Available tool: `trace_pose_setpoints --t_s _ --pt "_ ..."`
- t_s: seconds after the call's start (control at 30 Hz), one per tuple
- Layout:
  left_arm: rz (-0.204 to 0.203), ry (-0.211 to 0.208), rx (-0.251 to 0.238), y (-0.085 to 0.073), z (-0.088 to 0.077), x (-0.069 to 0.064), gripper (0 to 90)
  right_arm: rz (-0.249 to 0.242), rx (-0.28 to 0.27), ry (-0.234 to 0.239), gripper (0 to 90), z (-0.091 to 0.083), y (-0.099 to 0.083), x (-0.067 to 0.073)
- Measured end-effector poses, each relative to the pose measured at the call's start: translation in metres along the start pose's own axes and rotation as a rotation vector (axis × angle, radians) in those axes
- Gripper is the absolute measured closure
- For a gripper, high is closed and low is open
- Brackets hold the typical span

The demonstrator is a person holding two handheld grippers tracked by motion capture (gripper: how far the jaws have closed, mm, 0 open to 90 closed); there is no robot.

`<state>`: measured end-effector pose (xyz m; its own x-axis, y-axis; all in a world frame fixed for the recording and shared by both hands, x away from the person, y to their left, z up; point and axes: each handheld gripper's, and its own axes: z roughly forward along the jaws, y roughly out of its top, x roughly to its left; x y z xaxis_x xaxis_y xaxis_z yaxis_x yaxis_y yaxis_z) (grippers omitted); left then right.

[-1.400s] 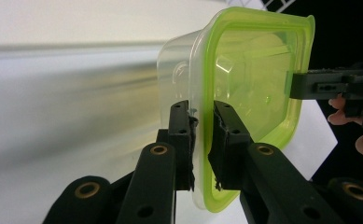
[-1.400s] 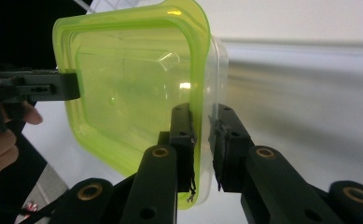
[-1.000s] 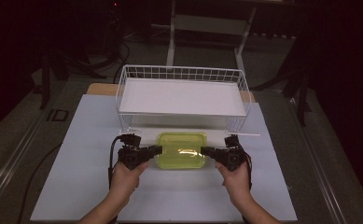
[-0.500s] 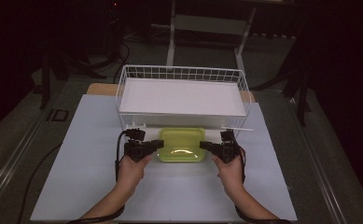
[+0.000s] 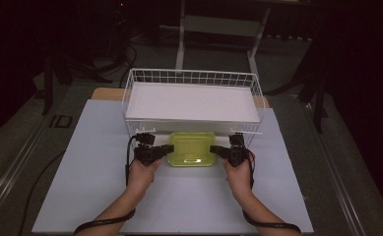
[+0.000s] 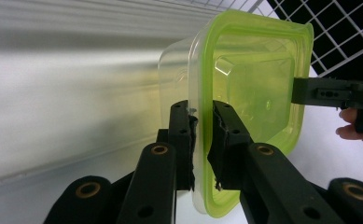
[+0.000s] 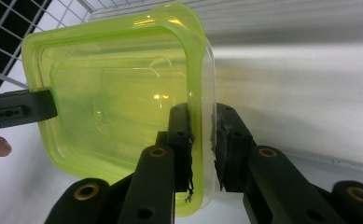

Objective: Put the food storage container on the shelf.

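Observation:
A clear plastic tub with a yellow-green lid (image 5: 193, 147) sits level just in front of the wire basket, gripped at both ends. My left gripper (image 5: 168, 148) is shut on the lid's left rim. In the left gripper view its pads (image 6: 184, 122) pinch the rim of the tub (image 6: 254, 84) from above and below. My right gripper (image 5: 214, 149) is shut on the opposite rim. The right gripper view shows the edge of the tub (image 7: 123, 84) clamped between its pads (image 7: 181, 126). Whether the tub touches the table I cannot tell.
A white wire basket (image 5: 191, 78) with a white floor stands directly behind the tub, its front wall close to it. A white mat (image 5: 105, 196) covers the table. Dark floor, cables and stand legs lie beyond the table's far edge.
Both hands have carried the tub away from the person, toward the basket's front wall, and a little lower. The grip on both rims is unchanged.

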<state>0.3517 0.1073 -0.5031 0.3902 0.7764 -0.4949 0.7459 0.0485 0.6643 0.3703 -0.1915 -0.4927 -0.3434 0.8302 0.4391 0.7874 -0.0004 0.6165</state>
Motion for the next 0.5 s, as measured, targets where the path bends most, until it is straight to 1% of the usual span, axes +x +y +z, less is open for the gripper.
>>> trace_pose_setpoints --t_s 0.07,0.1,0.2,0.23,0.27,0.33,0.37,0.4,0.43,0.5 --pt "-0.006 0.002 -0.007 0.000 0.003 0.002 80.0 0.004 -0.001 -0.010 77.9 0.003 0.000 -0.001" --pt "-0.016 -0.007 -0.017 0.000 0.004 0.004 79.5 0.005 -0.006 -0.008 78.0 0.004 0.001 -0.001" --pt "-0.013 -0.015 -0.023 0.002 0.006 0.007 78.9 0.010 -0.007 -0.010 78.1 0.004 0.003 -0.001" --pt "-0.004 -0.015 -0.030 0.004 0.008 0.008 78.9 0.006 -0.007 -0.015 78.2 0.004 0.004 0.000" --pt "-0.002 -0.011 -0.030 0.005 0.009 0.008 77.8 0.016 -0.001 -0.024 78.3 0.004 0.005 0.001" --pt "0.011 -0.016 -0.042 0.008 0.012 0.011 76.4 0.007 -0.009 -0.035 78.3 0.004 0.006 0.001" --pt "0.022 -0.018 -0.049 0.008 0.014 0.011 75.3 0.009 -0.012 -0.037 78.3 0.004 0.007 0.001" --pt "0.034 -0.023 -0.059 0.008 0.015 0.012 74.0 -0.006 -0.024 -0.039 78.1 0.006 0.007 0.000" --pt "0.044 -0.029 -0.069 0.008 0.017 0.013 73.3 0.005 -0.022 -0.035 77.9 0.006 0.008 0.001" --pt "0.075 -0.016 -0.088 0.007 0.018 0.013 71.3 0.006 -0.024 -0.044 77.3 0.006 0.010 -0.001"
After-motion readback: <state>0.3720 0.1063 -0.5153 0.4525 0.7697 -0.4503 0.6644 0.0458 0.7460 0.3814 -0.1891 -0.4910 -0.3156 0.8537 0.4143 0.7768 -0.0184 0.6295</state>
